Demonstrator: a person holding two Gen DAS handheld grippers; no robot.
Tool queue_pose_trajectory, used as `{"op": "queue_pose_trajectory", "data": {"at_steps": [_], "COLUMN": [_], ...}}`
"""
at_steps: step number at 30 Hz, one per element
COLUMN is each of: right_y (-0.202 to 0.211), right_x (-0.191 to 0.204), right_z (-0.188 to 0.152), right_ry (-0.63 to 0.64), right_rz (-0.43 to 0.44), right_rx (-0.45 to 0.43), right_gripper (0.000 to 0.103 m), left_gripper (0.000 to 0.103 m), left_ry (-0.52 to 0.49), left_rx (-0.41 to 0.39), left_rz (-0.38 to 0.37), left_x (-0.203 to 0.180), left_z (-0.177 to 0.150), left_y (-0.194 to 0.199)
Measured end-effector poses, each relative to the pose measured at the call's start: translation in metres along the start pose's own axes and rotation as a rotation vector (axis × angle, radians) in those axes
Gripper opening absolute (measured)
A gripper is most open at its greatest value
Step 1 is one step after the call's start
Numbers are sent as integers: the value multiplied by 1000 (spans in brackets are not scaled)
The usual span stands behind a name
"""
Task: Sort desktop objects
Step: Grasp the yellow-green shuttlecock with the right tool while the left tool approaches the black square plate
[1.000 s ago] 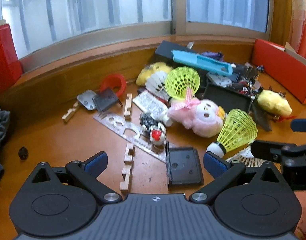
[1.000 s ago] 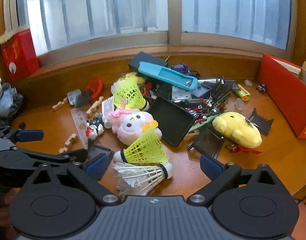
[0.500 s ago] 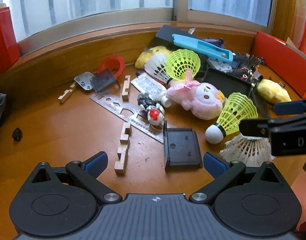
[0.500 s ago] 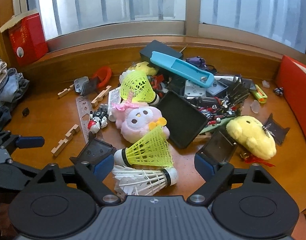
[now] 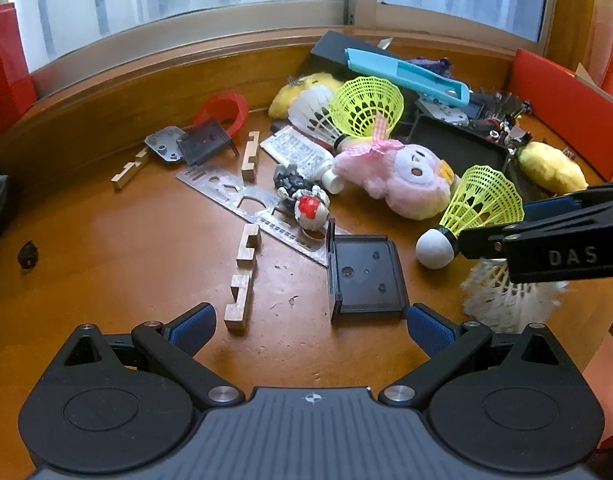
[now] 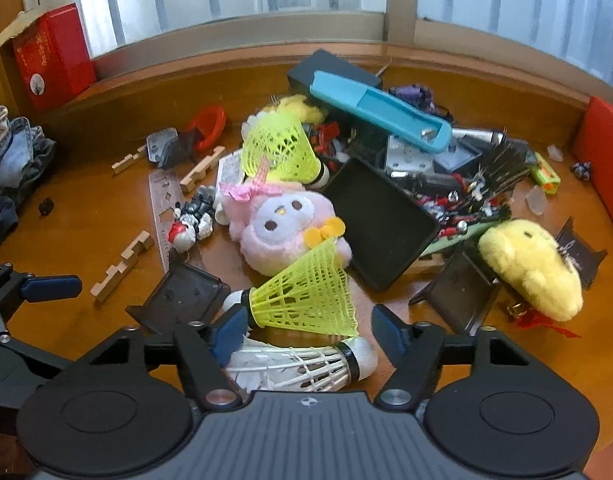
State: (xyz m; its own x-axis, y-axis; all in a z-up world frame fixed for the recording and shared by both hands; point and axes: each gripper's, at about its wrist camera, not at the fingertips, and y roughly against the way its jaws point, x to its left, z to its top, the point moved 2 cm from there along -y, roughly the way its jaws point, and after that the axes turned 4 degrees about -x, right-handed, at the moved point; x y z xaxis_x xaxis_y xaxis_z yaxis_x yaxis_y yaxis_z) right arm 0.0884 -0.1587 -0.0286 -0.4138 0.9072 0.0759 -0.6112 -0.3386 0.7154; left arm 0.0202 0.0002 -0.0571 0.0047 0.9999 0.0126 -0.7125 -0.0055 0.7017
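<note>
Lettering: white capitals "DAS" read on the black body of the right gripper point(image 5: 506, 216) where it enters the left wrist view from the right edge.
Other print: the white tube point(image 5: 302, 156) and the red box point(image 6: 52, 56) carry marks too small to read.
Right gripper pose: tilted down over the wooden desk point(image 5: 106, 240); its jaws have just been closing and now stand partway in, with a gap to each side.
Between its jaws: the yellow shuttlecock point(image 6: 306, 300) and the white feather shuttlecock point(image 6: 302, 364), lying side by side; neither blue pad presses on them.
Left gripper point(image 5: 310, 324): jaws wide apart, nothing held, just above the desk.
Near its tips: the black tray point(image 5: 364, 276) and a wooden block point(image 5: 238, 300).
Pink plush point(image 6: 282, 228): behind the yellow shuttlecock, touching its skirt.
</note>
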Motion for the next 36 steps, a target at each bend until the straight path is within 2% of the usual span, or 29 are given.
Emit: {"op": "queue_pose_trajectory", "data": {"at_steps": [3, 14, 23, 26, 27, 32, 36], "right_y": [-6, -21, -24, -24, -24, -14, -3], "right_x": [-1, 0, -5, -7, -8, -14, -17], "right_z": [-2, -5, -5, -5, -5, 0, 3], "right_ry": [-5, 25, 12, -4, -13, -62, -85], "right_rz": [8, 5, -22, -26, -25, -4, 19], "right_rx": [21, 37, 8, 5, 3, -42, -93], "right_gripper": [57, 52, 27, 9, 7, 1, 1], "left_gripper": [103, 103, 103, 103, 103, 103, 102], "left_ry": [-9, -63, -81, -79, -76, -52, -68], "left_rx": [4, 11, -7, -16, -17, -46, -78], "left_rz": [-5, -1, 9, 10, 8, 0, -20], "left_x": [-2, -10, -16, -15, -15, -6, -8], "left_z": [-1, -2, -3, -4, -4, -4, -2], "left_y": [-2, -10, -12, -12, -12, -7, -3]}}
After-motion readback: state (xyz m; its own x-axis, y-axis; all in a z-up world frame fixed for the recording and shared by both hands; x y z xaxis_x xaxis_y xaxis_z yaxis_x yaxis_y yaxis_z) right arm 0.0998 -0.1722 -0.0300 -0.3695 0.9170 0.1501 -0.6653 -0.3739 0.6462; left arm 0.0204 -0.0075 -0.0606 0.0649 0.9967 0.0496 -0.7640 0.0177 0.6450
